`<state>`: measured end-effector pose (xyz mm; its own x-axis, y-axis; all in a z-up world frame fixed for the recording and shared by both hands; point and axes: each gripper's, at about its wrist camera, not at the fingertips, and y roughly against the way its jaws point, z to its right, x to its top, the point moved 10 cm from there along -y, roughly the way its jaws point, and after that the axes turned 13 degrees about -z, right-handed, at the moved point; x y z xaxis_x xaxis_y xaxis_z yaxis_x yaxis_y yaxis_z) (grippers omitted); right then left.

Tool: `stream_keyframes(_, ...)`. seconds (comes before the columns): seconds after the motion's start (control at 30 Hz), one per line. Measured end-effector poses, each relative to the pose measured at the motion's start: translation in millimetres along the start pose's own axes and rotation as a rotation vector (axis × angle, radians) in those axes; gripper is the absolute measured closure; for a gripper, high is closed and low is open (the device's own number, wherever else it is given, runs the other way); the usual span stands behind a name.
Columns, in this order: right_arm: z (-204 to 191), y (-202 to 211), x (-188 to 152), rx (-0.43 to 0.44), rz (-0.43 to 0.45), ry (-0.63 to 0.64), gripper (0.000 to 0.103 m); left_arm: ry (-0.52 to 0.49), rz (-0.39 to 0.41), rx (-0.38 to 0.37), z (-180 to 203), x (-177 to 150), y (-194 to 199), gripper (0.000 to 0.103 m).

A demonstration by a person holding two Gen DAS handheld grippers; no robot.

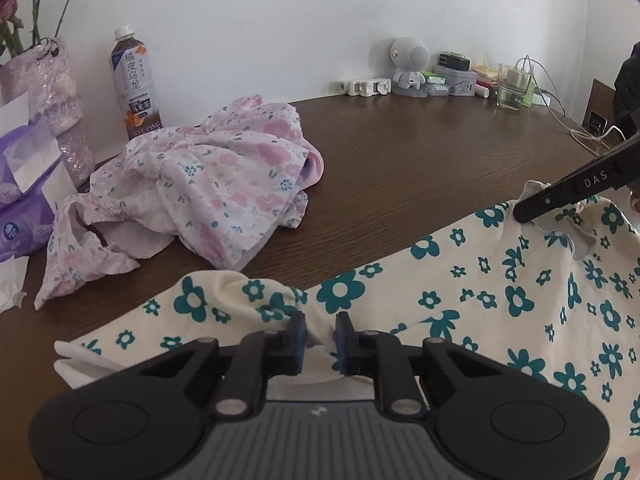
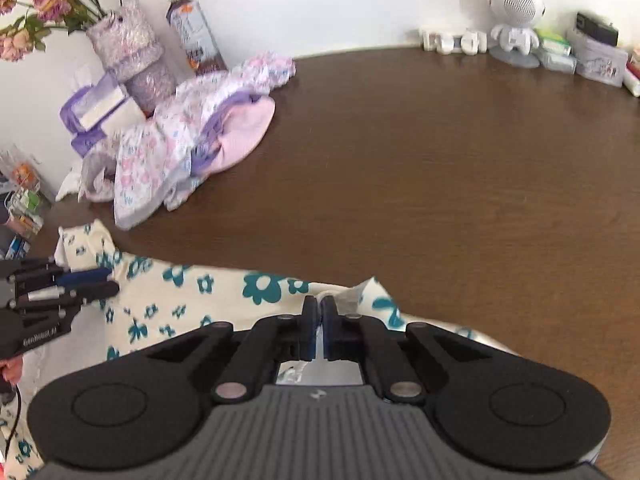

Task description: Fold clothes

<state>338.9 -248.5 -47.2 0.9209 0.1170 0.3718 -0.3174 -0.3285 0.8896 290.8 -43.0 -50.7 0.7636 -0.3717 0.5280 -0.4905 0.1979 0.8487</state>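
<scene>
A cream garment with teal flowers lies stretched along the near edge of the brown table. My left gripper is shut on a bunched fold at its left end, the cloth gathered between the blue pads. My right gripper is shut on the garment's far right edge; in the left wrist view its black fingers pinch a raised corner. The left gripper shows at the left of the right wrist view, closed over the cream cloth. A crumpled pink floral garment lies at the back left.
By the left wall stand a tea bottle, a wrapped vase of flowers and purple tissue packs. Along the back wall are a white robot-shaped speaker, small boxes, a glass and cables. Bare tabletop spans the middle.
</scene>
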Motion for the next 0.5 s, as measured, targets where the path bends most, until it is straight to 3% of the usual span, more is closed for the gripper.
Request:
stream_keyframes(0.2, -5, -9, 8, -0.060, 0.006, 0.066, 0.100, 0.074, 0.041, -0.004, -5, -3, 0, 0.087)
stream_keyframes(0.33, -7, 7, 4, -0.023, 0.045, 0.040, 0.095, 0.097, 0.060, -0.006, -6, -3, 5, 0.085)
stream_keyframes(0.4, -11, 18, 0, 0.005, 0.066, 0.033, 0.091, 0.097, 0.099, -0.020, -3, -1, 15, 0.079)
stream_keyframes(0.5, -31, 40, -21, 0.055, 0.076, 0.104, 0.089, 0.043, 0.173, -0.072, 14, 6, 35, 0.080)
